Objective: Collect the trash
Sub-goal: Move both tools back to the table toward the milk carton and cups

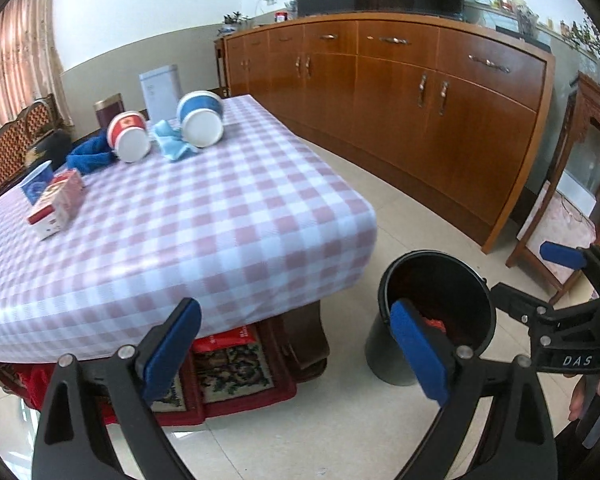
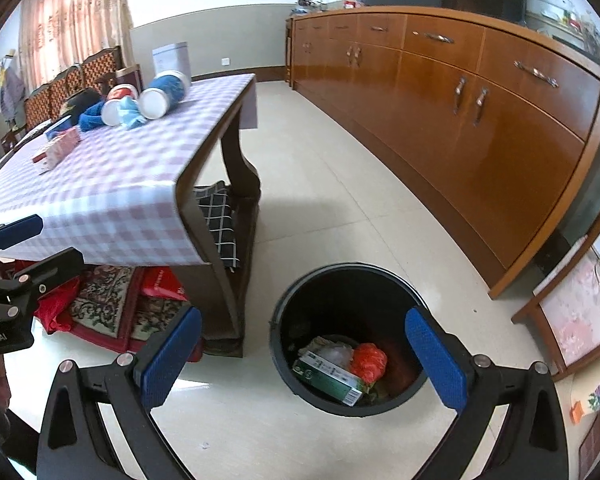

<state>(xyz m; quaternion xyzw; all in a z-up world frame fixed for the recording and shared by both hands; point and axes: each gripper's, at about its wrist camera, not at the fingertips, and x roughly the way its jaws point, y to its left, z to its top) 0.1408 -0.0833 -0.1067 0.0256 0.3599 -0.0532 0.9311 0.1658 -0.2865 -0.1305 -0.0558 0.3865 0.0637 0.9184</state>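
A black trash bin [image 2: 284,344] stands on the floor by the table's corner; it holds a green box [image 2: 326,376], a red wrapper [image 2: 368,362] and clear plastic. It also shows in the left wrist view [image 1: 388,344]. My right gripper [image 2: 306,360] is open and empty above the bin. My left gripper [image 1: 296,354] is open and empty, low before the table's edge. On the checked table [image 1: 204,224] lie a red-white cup [image 1: 128,136], a blue-white cup [image 1: 202,118], a light blue cloth [image 1: 172,144], a dark blue cloth [image 1: 90,156], a red carton [image 1: 56,204] and a small blue cup [image 1: 36,186].
A long wooden sideboard [image 1: 420,92] runs along the right wall. Rugs and red bags [image 2: 112,304] lie under the table. Chairs [image 2: 72,84] stand behind the table. A wooden stand [image 2: 572,320] is at the right. Tiled floor [image 2: 340,208] lies between table and sideboard.
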